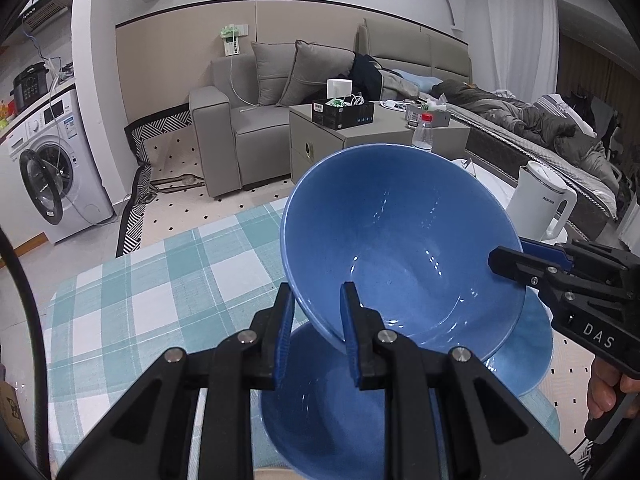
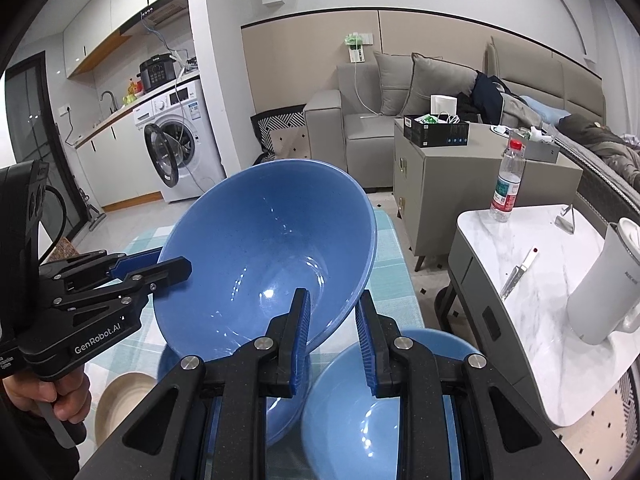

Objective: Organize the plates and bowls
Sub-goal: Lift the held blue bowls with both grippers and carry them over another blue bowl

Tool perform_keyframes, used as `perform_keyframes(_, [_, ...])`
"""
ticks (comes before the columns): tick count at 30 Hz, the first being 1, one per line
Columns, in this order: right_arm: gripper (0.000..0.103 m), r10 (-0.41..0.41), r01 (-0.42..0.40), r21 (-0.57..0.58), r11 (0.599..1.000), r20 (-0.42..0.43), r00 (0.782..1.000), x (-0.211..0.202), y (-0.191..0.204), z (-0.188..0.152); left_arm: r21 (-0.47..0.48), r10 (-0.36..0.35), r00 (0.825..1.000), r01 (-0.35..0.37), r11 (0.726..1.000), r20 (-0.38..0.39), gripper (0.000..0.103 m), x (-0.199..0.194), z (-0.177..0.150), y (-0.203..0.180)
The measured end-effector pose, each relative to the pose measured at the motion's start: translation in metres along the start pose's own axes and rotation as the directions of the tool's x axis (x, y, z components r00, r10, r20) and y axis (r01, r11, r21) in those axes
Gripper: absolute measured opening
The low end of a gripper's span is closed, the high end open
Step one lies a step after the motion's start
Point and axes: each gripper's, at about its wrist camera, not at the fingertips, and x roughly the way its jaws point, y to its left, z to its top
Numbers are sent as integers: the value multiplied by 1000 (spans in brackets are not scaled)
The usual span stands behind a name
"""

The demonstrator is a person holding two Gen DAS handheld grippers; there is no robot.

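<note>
While both grippers share one load, here is how it stands.
Lifted bowl: the blue bowl (image 1: 400,248) hangs tilted just ahead of both tools, off the checked tablecloth (image 1: 160,280).
Left gripper (image 1: 316,332): pinching the near rim.
Right gripper (image 2: 334,336): clamped on the opposite rim.
Below: another blue bowl (image 2: 360,400) sits under the right tool, likely the nesting target.
Nearer hand: neither; both equally engaged.

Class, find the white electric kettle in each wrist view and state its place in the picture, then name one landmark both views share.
Left wrist view: the white kettle stands at the right edge, just above the right claw.
Right wrist view: the kettle stands at the far right, on the marble table.
Shared landmark: the red-capped water bottle, left of the kettle in both.
</note>
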Motion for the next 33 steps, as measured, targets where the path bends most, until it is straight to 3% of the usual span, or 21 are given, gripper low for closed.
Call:
perform_keyframes(19, [24, 61, -63, 28, 998, 64, 996, -43, 32, -40, -10, 45, 999, -45, 999, 30, 21, -41, -35, 3])
perform_keyframes(33, [24, 98, -100, 27, 995, 57, 994, -38, 45, -64, -31, 76, 997, -75, 997, 17, 21, -49, -60, 12])
